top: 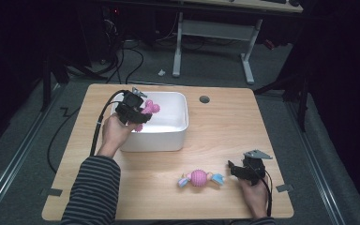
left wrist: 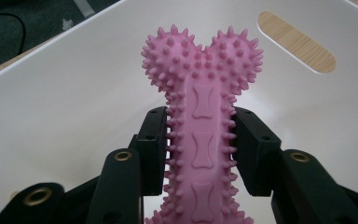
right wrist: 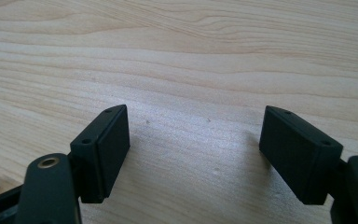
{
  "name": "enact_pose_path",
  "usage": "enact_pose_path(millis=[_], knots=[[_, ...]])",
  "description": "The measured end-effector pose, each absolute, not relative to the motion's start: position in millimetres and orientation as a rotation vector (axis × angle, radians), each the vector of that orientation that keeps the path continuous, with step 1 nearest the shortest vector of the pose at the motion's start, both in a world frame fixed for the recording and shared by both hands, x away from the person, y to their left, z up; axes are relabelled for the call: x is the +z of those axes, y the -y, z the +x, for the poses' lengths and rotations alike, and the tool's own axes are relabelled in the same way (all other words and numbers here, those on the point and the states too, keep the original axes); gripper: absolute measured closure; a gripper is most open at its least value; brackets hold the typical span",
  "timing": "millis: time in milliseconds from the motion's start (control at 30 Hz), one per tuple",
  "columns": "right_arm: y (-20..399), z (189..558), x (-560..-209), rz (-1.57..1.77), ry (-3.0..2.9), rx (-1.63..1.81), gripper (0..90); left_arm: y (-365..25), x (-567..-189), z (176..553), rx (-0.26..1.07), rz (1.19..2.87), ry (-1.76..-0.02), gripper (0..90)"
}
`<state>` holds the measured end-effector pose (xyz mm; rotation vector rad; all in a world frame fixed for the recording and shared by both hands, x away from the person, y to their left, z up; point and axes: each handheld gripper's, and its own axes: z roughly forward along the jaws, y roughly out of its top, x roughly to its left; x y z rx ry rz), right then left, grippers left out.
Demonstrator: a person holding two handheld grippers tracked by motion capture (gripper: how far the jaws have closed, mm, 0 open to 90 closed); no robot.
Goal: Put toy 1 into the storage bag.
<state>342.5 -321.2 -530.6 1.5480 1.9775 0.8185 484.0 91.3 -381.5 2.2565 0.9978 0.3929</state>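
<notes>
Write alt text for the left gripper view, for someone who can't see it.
A pink spiky bone-shaped chew toy is clamped by its shaft between the two black jaws of the left gripper, its knobbly double-lobed end pointing up. Behind it is the inside of a white plastic tub, with a handle slot showing the wooden table beyond.

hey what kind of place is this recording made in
Probably a lab or workshop recording station: a wooden table with a cable hole, cables on the grey floor, and a second desk frame behind in a darkened room.
</notes>
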Motion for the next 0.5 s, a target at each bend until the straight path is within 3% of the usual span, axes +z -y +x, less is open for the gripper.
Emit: enact_pose_path(millis=[500], knots=[[321.4, 342.6, -530.6, 1.547, -1.978, 0.819, 24.3, -89.8, -397.9, 487.6, 0.316, 2.321, -1.03, 55.6]])
